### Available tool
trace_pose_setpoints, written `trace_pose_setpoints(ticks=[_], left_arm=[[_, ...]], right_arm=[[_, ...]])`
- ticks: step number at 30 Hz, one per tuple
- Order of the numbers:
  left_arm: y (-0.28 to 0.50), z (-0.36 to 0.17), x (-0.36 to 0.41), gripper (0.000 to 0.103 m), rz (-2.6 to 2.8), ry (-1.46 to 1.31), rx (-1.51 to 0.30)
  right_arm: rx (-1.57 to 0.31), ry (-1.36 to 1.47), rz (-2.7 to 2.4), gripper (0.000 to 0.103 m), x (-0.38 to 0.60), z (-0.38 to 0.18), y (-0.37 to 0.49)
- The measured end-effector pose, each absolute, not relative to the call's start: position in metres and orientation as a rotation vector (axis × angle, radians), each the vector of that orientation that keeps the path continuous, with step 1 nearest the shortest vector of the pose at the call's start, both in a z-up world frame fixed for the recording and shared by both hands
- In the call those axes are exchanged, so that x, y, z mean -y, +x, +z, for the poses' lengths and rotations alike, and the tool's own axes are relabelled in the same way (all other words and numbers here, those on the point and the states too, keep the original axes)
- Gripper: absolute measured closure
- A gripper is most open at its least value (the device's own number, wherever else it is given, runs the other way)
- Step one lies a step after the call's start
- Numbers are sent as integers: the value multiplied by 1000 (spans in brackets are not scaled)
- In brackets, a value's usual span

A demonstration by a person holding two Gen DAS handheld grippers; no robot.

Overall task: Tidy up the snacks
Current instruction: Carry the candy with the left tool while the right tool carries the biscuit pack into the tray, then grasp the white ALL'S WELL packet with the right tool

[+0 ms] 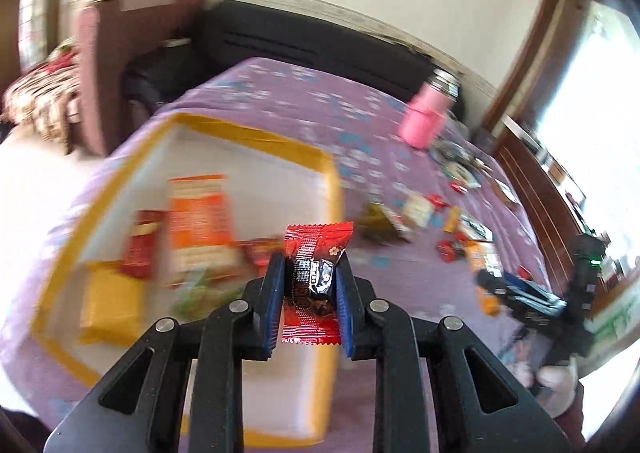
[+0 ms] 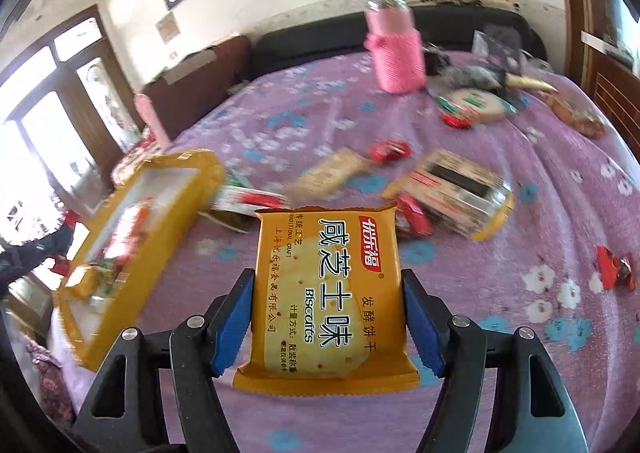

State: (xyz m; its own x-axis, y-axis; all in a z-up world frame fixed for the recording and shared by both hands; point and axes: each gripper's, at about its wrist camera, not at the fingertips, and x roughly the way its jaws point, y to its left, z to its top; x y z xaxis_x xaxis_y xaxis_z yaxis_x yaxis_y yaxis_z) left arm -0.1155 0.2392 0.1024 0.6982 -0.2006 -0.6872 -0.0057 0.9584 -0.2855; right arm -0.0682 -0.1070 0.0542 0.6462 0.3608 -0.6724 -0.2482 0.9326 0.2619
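Observation:
My left gripper (image 1: 310, 277) is shut on a red and black candy packet (image 1: 314, 285) and holds it above the yellow-rimmed white tray (image 1: 256, 137). Several snack packets lie in that tray, among them an orange one (image 1: 198, 225) and a yellow one (image 1: 110, 301). My right gripper (image 2: 328, 293) is shut on a yellow biscuit packet (image 2: 328, 293) and holds it over the purple cloth. The tray also shows in the right wrist view (image 2: 88, 333) at the left. Loose snacks (image 2: 452, 189) lie scattered on the cloth beyond the biscuit packet.
A pink-sleeved bottle (image 2: 394, 49) stands at the far side of the purple flowered cloth (image 2: 520, 213). Small red candies (image 2: 612, 265) lie at the right. The right gripper (image 1: 532, 301) shows at the right of the left wrist view. A dark sofa (image 1: 304, 41) stands behind.

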Motion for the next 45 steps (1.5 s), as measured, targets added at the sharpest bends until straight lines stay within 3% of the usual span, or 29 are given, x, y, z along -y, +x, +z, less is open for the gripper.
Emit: trace_pose_setpoints(ticks=[12, 21, 33, 36, 38, 40, 45], left_arm=[[-127, 57, -305, 82, 13, -370, -849], [-125, 41, -300, 82, 18, -312, -888], [-127, 41, -323, 80, 8, -353, -872], [-129, 47, -327, 63, 8, -378, -852], [-133, 54, -328, 38, 44, -377, -833], [-139, 64, -328, 29, 99, -353, -797], [-156, 81, -328, 29, 88, -388, -706]], right_arm=[[-813, 60, 629, 32, -28, 102, -83], [-959, -1, 601, 32, -122, 72, -18], [-1036, -27, 511, 32, -159, 38, 34], [-1049, 27, 525, 31, -156, 37, 41], [-1035, 68, 522, 31, -150, 39, 43], [-1006, 95, 526, 32, -143, 45, 40], [-927, 124, 543, 32, -119, 67, 16]])
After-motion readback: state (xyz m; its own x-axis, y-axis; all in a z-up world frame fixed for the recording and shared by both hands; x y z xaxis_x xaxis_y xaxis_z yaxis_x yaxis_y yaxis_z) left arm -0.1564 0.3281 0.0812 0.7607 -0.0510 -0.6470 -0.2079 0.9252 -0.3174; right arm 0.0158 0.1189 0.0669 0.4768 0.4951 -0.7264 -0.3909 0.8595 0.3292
